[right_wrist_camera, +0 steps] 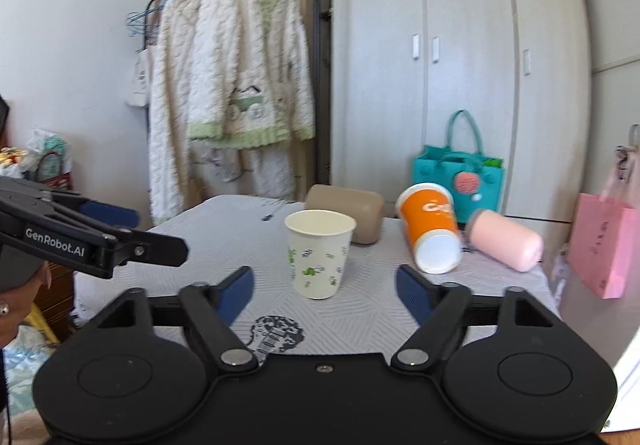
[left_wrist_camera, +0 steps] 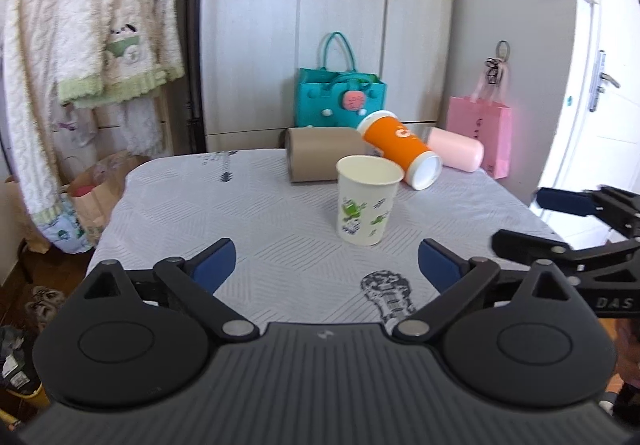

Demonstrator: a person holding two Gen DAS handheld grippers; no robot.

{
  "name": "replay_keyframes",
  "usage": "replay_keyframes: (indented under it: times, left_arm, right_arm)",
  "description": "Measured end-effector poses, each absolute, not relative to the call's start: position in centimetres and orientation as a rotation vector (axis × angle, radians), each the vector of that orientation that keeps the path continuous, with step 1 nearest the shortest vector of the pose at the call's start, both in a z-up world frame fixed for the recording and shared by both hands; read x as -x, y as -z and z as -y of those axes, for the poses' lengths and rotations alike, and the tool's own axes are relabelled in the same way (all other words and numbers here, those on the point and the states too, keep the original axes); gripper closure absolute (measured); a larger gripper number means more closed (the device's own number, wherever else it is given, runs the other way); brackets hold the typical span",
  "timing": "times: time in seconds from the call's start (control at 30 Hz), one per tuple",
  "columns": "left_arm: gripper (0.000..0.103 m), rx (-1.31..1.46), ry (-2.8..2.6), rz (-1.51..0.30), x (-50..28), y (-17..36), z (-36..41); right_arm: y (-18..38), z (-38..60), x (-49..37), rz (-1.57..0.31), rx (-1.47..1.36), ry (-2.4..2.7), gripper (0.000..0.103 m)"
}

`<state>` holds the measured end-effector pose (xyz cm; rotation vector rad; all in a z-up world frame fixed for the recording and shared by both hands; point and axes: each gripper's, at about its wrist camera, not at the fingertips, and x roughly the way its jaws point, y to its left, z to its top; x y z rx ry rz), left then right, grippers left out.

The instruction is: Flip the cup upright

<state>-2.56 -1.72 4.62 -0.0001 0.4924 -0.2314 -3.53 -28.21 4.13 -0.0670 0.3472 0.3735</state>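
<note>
Brown and lying on its side, the tan cup sits at the table's far edge; next, the white paper cup already stands upright mid-table; then the orange cup and pink cup lie tipped over. So one looks done, three remain. The left gripper and right gripper hover near the table's front edge, jaws spread, empty.

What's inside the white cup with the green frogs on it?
The white cup stands upright with its mouth open. Only the plain cream inner wall near the rim shows, and nothing sticks out. Its own wall hides the bottom from both cameras, so something small could lie there.
</note>
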Motion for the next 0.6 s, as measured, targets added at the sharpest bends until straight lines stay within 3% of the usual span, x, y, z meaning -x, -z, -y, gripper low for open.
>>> replay_keyframes:
  times: [0.1,0.2,0.6]
  left_arm:
    - [0.001,-0.011,0.187,-0.489,3.1,-4.0,1.7]
    - [0.000,-0.019,0.163,-0.482,3.5,-3.5,1.6]
    - [0.000,-0.029,0.139,-0.449,5.1,-2.6,1.4]
  right_arm:
    - [-3.7,28.1,4.3,-0.327,0.047,-0.323,0.004]
    - [-3.4,28.0,4.8,-0.309,0.035,-0.274,0.000]
    - [-1.6,26.8,5.9,-0.275,0.076,-0.134,0.000]
